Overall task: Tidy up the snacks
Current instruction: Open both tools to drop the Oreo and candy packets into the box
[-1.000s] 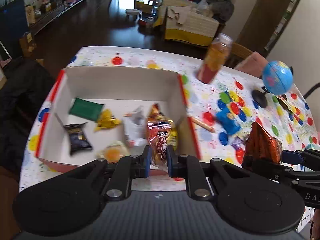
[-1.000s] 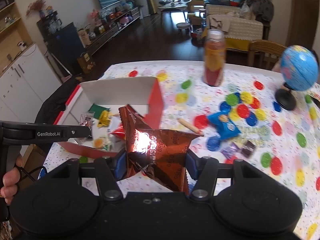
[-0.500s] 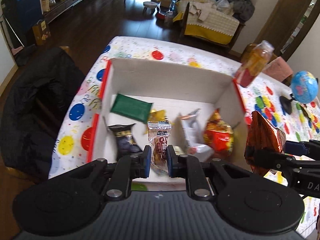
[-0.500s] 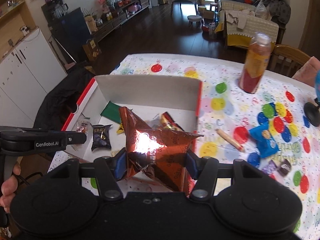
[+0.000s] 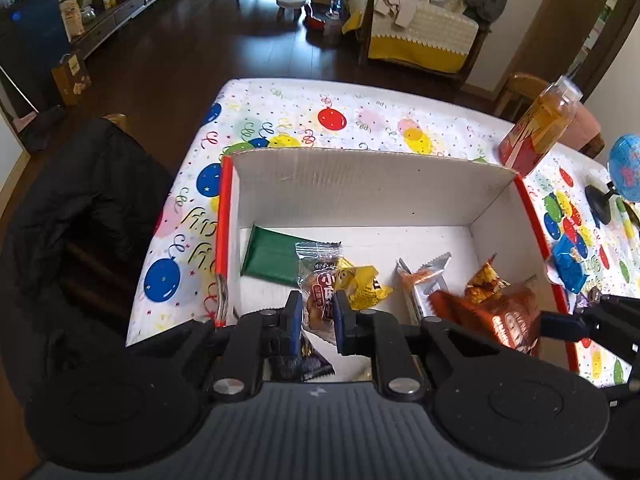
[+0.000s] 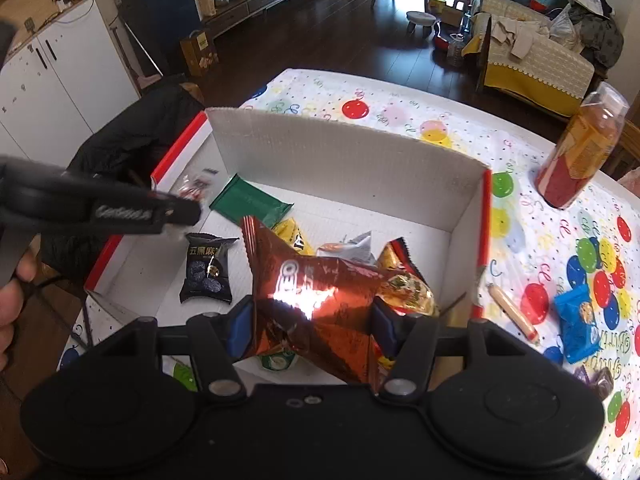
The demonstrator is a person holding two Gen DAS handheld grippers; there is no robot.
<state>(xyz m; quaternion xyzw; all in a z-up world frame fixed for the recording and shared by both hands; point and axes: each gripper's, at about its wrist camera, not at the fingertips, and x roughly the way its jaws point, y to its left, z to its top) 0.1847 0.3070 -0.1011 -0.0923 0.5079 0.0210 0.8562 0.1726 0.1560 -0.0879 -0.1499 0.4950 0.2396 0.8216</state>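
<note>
Over the cardboard box (image 5: 360,184) on the table (image 5: 280,120), the left claw (image 5: 314,320) is clamped on a small clear-wrapped cake packet (image 5: 318,280). Rightward, the right claw (image 6: 312,326) pinches a crinkled copper foil bag (image 6: 316,300) above loose snacks in the box.

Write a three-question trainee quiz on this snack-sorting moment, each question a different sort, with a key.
1. True or false: the right gripper is shut on the shiny brown snack bag.
2. Multiple choice: where does the green packet lie? A) on the tablecloth beside the globe B) inside the cardboard box, near its far left corner C) between the left gripper's fingers
3. Fill in: the left gripper holds a small clear-wrapped ____ pastry packet.

Key
1. True; the bag sits pinched between both blue pads, above the box.
2. B
3. Red-labelled
</note>
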